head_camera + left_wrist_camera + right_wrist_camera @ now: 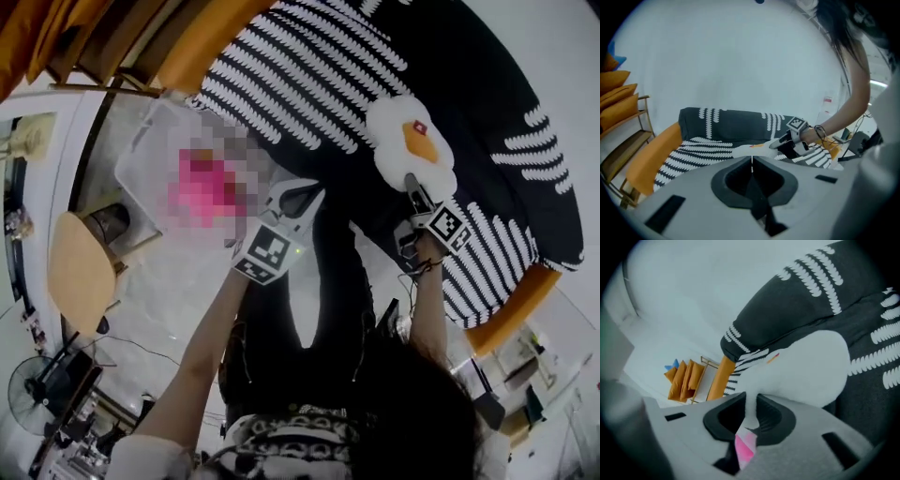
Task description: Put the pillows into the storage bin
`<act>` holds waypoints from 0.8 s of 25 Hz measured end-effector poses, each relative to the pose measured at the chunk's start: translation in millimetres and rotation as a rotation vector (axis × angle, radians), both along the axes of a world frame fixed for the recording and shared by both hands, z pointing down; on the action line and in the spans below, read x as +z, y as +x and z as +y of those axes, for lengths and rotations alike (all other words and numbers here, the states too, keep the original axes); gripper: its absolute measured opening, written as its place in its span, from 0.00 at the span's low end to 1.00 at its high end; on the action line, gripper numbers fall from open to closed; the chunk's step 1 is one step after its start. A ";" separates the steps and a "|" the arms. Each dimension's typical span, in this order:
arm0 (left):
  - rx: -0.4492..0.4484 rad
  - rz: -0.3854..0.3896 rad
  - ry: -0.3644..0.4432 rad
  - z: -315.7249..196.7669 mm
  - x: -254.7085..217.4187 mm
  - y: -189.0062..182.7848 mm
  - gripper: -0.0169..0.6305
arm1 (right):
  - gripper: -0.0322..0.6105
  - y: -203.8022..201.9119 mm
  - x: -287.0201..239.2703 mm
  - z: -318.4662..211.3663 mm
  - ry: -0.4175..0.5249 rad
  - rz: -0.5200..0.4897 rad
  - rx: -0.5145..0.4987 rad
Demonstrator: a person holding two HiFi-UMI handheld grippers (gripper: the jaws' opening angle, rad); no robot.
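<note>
Striped b/w sofa fills the top of head view; clear storage bin sits just beside its left edge. R gripper pinches egg pillow over the seat's front edge. L gripper hangs between bin & pillow, touching neither.

L gripper view: jaws together, nothing between; sofa & pillow lie beyond.

R gripper view: jaws clamped on pillow's white edge, w/ pink tag between them.
</note>
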State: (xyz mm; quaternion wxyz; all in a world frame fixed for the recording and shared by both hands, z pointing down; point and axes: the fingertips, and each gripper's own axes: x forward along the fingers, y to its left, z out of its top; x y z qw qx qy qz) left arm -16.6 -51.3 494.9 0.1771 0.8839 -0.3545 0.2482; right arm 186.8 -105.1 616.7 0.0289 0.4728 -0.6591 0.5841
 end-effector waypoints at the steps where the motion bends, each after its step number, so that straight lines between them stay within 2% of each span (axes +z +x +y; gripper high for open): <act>1: -0.014 -0.014 -0.002 11.8 -1.7 -17.7 0.04 | 0.13 -17.8 -10.0 4.9 0.018 -0.008 -0.020; 6: -0.118 -0.044 -0.014 71.3 -6.3 -121.4 0.04 | 0.12 -126.7 -50.9 27.9 0.043 -0.067 -0.072; 9: -0.198 -0.073 -0.030 111.0 -5.0 -196.0 0.04 | 0.12 -230.0 -67.9 40.2 0.110 -0.125 -0.243; 13: -0.297 -0.094 -0.045 163.9 -3.8 -281.6 0.04 | 0.11 -371.7 -72.8 82.9 0.123 -0.206 -0.469; 17: -0.442 -0.096 -0.051 207.2 -4.6 -346.3 0.04 | 0.11 -485.9 -55.8 121.0 0.077 -0.199 -0.674; 20: -0.559 -0.083 -0.052 233.4 -5.7 -387.3 0.04 | 0.11 -568.8 -49.2 141.0 0.077 -0.198 -0.829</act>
